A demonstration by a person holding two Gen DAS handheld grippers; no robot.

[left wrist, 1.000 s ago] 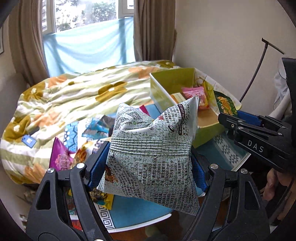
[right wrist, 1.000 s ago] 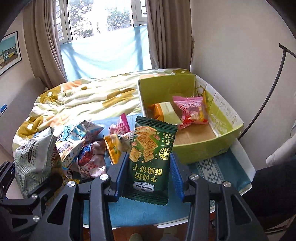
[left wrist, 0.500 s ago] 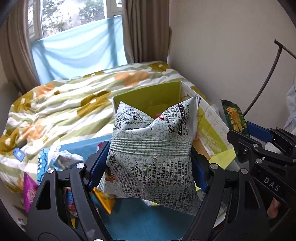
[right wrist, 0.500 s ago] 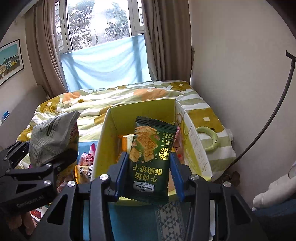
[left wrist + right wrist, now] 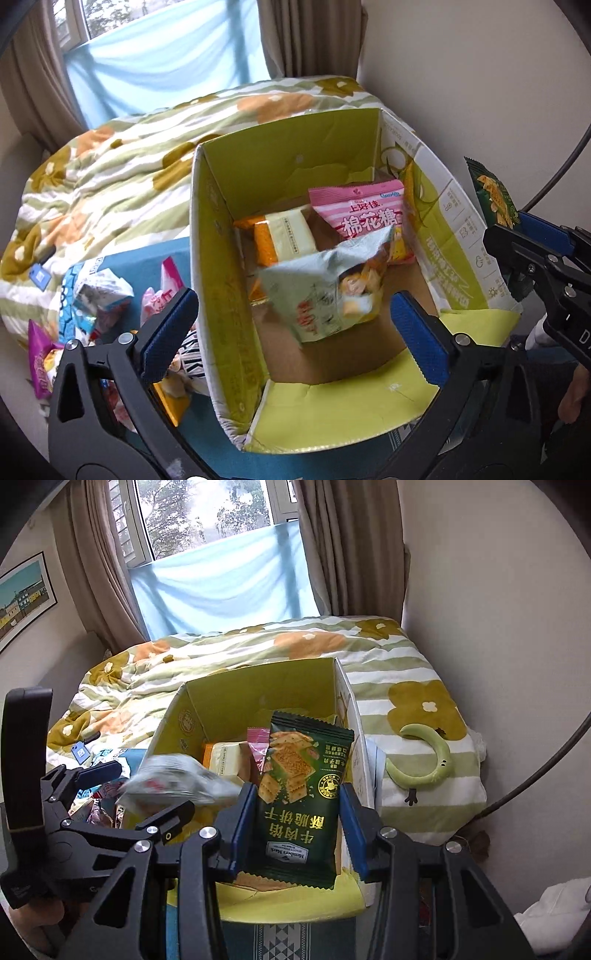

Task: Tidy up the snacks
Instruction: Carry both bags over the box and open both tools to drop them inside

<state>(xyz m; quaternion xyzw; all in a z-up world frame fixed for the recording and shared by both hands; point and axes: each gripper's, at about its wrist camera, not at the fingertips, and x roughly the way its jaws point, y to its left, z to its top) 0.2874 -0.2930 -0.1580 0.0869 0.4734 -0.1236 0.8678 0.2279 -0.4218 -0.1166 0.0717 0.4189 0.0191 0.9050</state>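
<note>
Left wrist view: my left gripper (image 5: 291,325) has just been opening; its jaws stand spread, and the grey snack bag (image 5: 328,288) drops free ahead, inside the green box (image 5: 218,280).

Right wrist view: my right gripper (image 5: 297,825) pinches the green cracker packet (image 5: 301,805) upright, long axis pointing away; I judge the box (image 5: 258,686) lies directly beyond and below.

Daylit window (image 5: 207,513), curtains (image 5: 347,546), bed (image 5: 258,650)
</note>
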